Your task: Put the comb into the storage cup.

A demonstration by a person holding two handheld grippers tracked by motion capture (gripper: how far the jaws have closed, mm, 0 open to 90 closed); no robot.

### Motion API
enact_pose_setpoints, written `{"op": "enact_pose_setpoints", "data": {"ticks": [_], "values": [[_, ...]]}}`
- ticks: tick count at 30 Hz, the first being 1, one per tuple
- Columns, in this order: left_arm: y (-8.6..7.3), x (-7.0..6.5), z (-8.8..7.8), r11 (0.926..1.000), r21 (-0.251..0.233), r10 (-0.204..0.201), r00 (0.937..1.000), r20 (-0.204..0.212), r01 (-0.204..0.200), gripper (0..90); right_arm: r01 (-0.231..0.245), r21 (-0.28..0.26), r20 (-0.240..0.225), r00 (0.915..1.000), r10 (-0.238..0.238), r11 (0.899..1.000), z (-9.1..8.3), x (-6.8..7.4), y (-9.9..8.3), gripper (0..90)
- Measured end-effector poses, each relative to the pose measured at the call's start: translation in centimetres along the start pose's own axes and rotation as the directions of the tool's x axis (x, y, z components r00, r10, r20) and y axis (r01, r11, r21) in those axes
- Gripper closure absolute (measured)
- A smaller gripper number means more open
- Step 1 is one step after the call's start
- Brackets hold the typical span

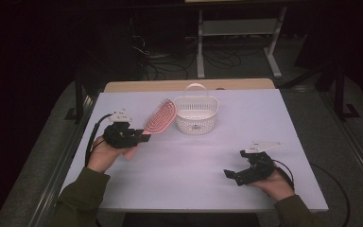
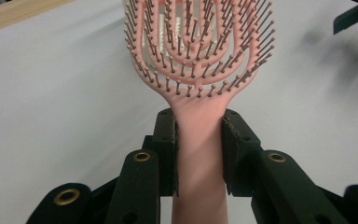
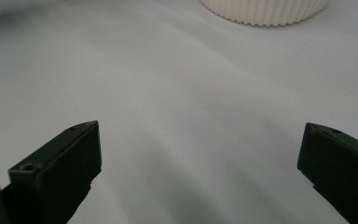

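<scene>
A pink vented hairbrush [image 1: 161, 117] with dark bristles is held above the white table, its head pointing toward the white basket [image 1: 196, 115]. My left gripper [image 1: 142, 137] is shut on the brush handle [image 2: 199, 144]; in the left gripper view both black pads clamp the handle just below the bristle head [image 2: 198, 44]. My right gripper [image 1: 235, 164] rests low at the table's front right, jaws wide apart with bare table between them [image 3: 200, 154]. The basket's ribbed wall [image 3: 265, 11] shows ahead of it.
The white table [image 1: 246, 132] has a wooden strip [image 1: 189, 85] along its far edge. The basket with its upright handle stands at the back centre. Beyond the table lie a dark floor, cables and a white desk frame [image 1: 238, 42].
</scene>
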State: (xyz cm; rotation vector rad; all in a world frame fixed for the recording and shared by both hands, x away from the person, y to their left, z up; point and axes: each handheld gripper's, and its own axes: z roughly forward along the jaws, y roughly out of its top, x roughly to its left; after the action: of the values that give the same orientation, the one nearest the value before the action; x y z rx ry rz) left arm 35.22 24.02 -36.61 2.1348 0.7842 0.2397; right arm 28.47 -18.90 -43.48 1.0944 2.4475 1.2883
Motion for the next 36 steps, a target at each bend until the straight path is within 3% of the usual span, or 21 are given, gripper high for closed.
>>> {"op": "enact_pose_setpoints", "data": {"ticks": [12,27,36], "values": [[-0.5,-2.9,1.1,0.9974,-0.034,0.065,0.9972,0.036,-0.064,70.6,-0.001,-0.002,-0.009,1.0000,0.001,1.000,0.0,0.0,0.0,0.0],[-0.7,-5.4,2.7,0.9928,-0.073,0.100,0.9918,0.079,-0.094,70.6,0.004,-0.007,-0.038,0.9993,-0.004,1.000,0.0,0.3,0.5,0.0],[-0.9,-6.2,3.6,0.9908,-0.087,0.111,0.9903,0.083,-0.104,70.6,0.038,-0.010,-0.045,0.9983,-0.039,0.999,0.1,1.2,1.9,0.0]]}}
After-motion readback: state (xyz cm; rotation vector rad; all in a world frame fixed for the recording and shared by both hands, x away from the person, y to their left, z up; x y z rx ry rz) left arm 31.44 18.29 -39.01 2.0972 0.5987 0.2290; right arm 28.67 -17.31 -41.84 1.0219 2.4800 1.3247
